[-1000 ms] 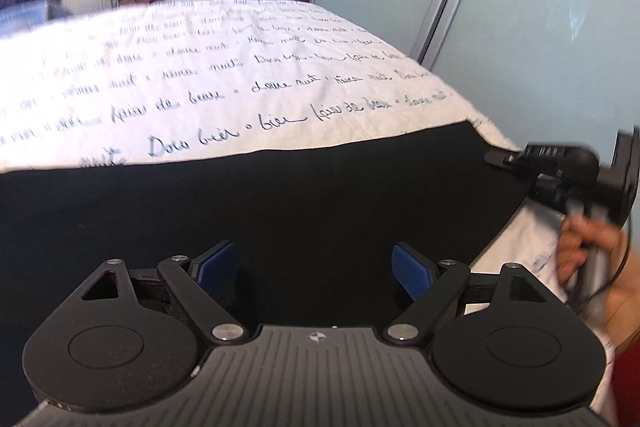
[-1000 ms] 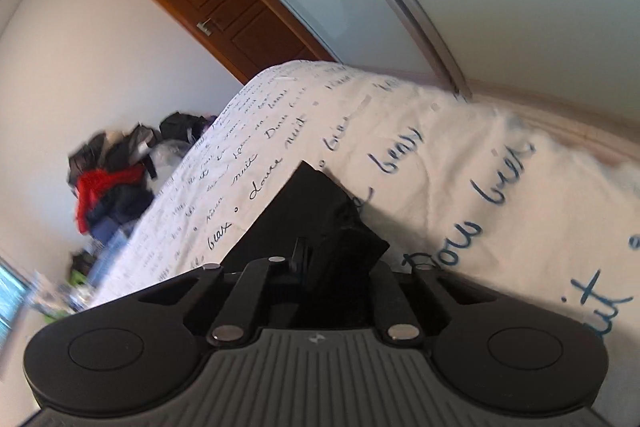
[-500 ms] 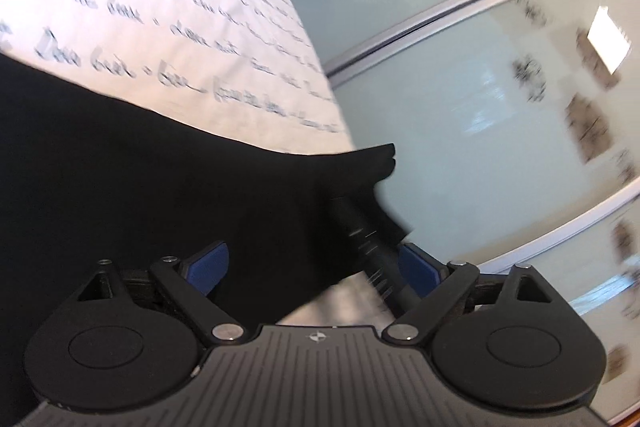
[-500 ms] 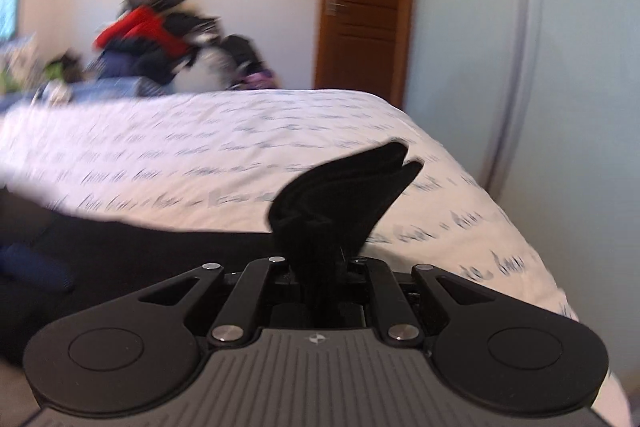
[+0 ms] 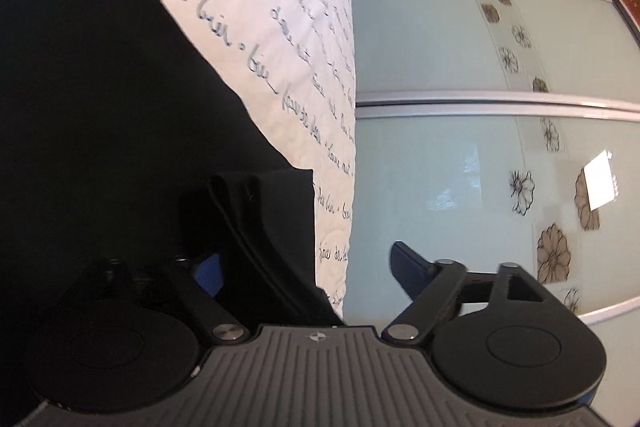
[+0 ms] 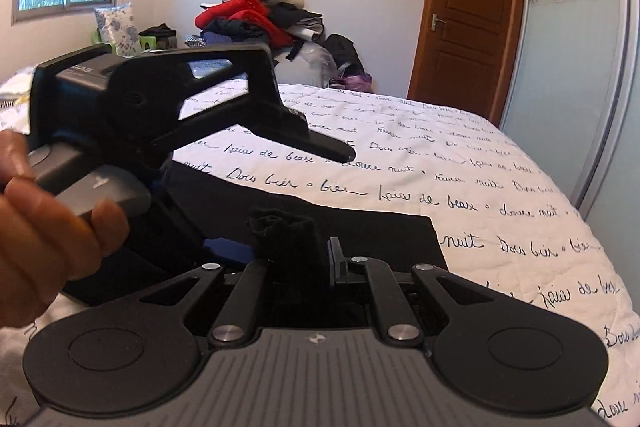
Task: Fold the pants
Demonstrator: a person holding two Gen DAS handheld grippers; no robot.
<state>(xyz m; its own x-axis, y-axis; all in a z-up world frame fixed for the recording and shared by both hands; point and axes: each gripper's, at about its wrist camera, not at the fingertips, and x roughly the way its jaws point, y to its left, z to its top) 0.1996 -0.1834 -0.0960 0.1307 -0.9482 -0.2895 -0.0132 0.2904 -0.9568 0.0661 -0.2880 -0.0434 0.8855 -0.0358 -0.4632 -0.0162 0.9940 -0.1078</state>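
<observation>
Since a second ago the left wrist view has rolled hard, so the bed now stands almost on end against the frosted wardrobe doors, and a folded edge of the black pants has come between the fingers of the left gripper. Its jaws are closing but remain spread; the blue pads do not press the cloth.

From the right wrist, the right gripper has swung from the bed's side to face along it, jaws pressed together and pinching a bunched tuft of the pants, which stands up between them. Beyond it the pants lie flat and dark on the white bedspread, near its closer edge. A hand grips the left gripper's grey handle.

Looping blue script runs across the bedspread in rows; "Doux", "douce nuit" and "de beaux" can be made out, the remainder too cursive to read. Small lettering on the left gripper's camera block is illegible.
</observation>
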